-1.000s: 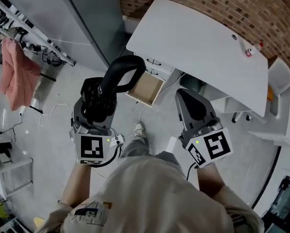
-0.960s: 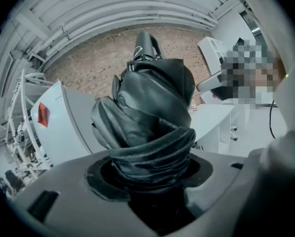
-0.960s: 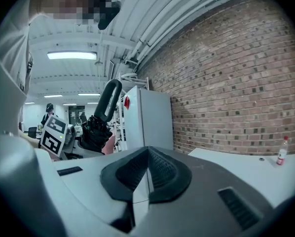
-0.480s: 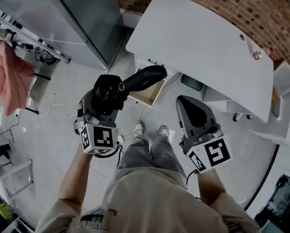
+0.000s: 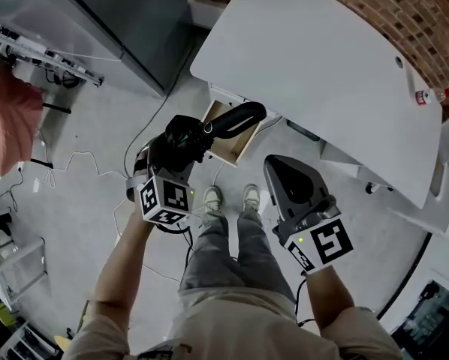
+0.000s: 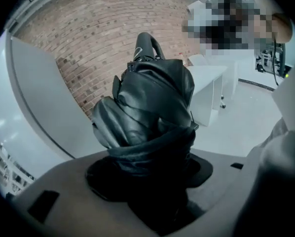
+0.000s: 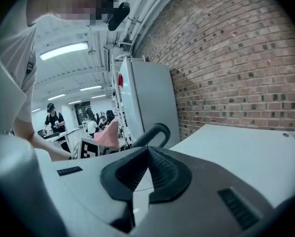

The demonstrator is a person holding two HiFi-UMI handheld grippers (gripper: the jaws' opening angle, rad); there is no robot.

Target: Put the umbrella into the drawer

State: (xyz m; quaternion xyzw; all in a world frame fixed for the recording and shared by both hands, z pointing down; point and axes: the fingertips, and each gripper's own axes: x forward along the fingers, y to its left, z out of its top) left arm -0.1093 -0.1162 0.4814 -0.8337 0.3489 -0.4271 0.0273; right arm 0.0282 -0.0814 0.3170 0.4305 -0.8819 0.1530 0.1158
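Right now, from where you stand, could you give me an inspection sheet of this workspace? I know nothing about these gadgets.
Surface: white desk, nearly bare; grey floor below.
Job's things: black folded umbrella, held over the open drawer as the head view shows it, not yet inside.
Clutter: one small bottle near the desk's far edge.
Grippers: left gripper, jaws closed on the umbrella; right gripper, jaws together, nothing between them.
Cables: white cable lying loose on the floor.
Surroundings: brick wall, grey cabinet, pink cloth.
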